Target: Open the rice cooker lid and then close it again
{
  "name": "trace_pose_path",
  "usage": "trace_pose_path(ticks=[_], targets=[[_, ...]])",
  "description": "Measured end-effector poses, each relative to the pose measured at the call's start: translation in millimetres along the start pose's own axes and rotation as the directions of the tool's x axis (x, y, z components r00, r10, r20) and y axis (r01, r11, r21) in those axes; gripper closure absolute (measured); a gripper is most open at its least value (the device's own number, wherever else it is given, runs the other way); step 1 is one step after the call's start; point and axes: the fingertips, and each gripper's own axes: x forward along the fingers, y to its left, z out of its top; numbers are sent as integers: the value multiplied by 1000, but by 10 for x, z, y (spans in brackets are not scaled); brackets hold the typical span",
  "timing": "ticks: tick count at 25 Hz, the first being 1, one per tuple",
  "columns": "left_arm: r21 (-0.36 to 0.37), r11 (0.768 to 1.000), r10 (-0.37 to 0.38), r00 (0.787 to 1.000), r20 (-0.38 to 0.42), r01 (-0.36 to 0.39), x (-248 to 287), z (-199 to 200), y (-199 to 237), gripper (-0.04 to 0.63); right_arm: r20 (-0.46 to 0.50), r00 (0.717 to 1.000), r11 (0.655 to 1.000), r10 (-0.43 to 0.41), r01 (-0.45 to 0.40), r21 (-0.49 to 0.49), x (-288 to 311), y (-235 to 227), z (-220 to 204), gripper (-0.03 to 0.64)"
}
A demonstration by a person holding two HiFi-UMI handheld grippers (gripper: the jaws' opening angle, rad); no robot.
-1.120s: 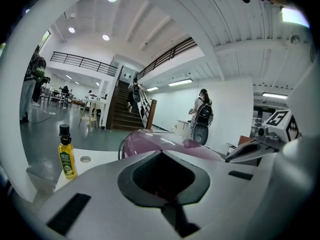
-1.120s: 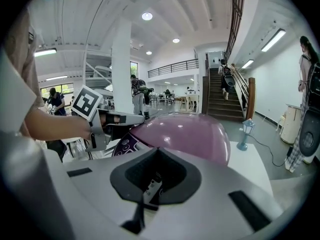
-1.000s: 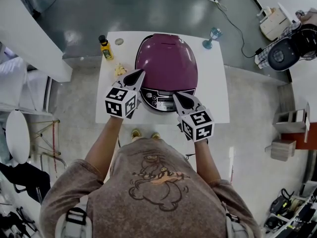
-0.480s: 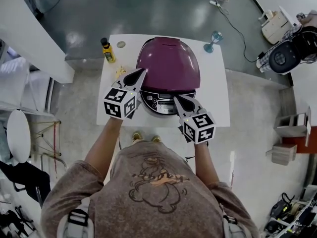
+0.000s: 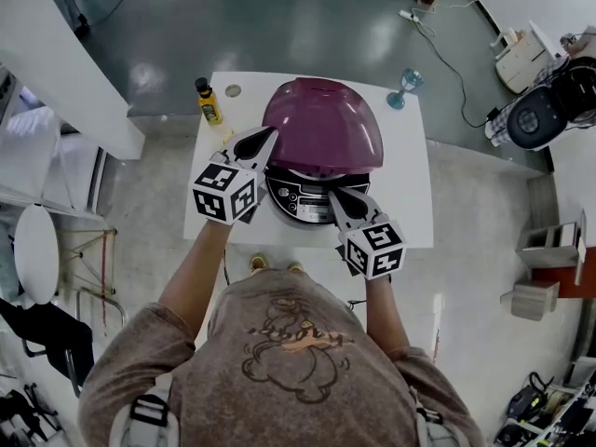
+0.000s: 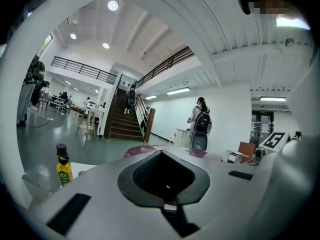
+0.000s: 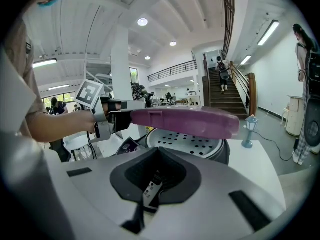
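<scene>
The cooker [image 5: 303,196] and its part-raised lid [image 5: 321,124] fill the desk's [image 5: 407,189] middle, a bottle [image 5: 209,101] blocks the far left corner and a glass [image 5: 402,88] the far right, with bare room along the right side.

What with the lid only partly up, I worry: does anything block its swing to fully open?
Nothing visible does. Only open air lies above and behind the lid; the bottle and the glass stand on the table off to either side, clear of its swing.
</scene>
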Motion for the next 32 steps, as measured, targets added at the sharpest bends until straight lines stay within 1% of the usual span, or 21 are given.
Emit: trace_pose_path(ticks=[5,9,22,28,32], targets=[[-35,999,-13,1000,0,13,41,109,44,574,2,1000,1000,15,-15,18,9,-8,-8,614],[-47,999,-24,1000,5,24,68,182,59,574,3,1000,1000,17,-17,21,3,-10,-12,614],[-27,998,-56,998,42,57,131,493,65,574,7,1000,1000,20,-20,22,-6,0,-15,614],[-7,999,-49,998,37,50,191,583,73,574,9,1000,1000,21,-21,17,-13,3,3,614],[-17,998,-53,998,45,54,235,673,94,574,10,1000,1000,20,-20,16,-14,-4,5,614]])
